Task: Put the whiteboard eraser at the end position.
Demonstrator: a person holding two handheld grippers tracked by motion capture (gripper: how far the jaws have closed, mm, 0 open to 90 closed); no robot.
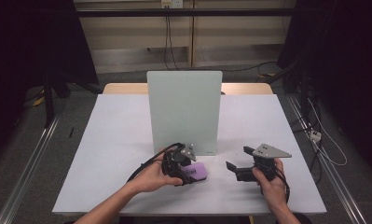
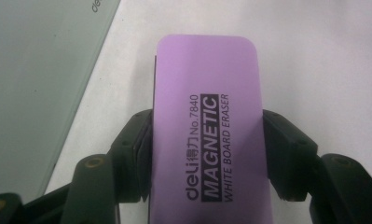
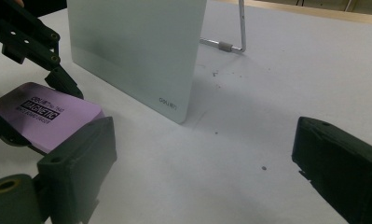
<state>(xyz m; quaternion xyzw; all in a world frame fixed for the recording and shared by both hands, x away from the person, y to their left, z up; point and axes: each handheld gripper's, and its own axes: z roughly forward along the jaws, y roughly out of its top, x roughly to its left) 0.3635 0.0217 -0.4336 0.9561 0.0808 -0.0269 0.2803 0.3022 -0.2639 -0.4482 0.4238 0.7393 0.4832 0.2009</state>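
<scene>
Two grippers over the white table [image 1: 113, 154]. Left gripper [image 1: 189, 173] is clamped on the purple eraser [image 1: 196, 171], pads pressing its long sides; the printed face reads "MAGNETIC WHITE BOARD ERASER" in the left gripper view [image 2: 207, 140]. Eraser sits low at the table, just in front of the upright whiteboard [image 1: 184, 109], near its lower edge. Right gripper [image 1: 234, 158] hovers to the right of the board, well apart from the eraser, jaws spread wide with nothing between them. Small dark specks [image 3: 264, 168] on the table beside the board's corner.
</scene>
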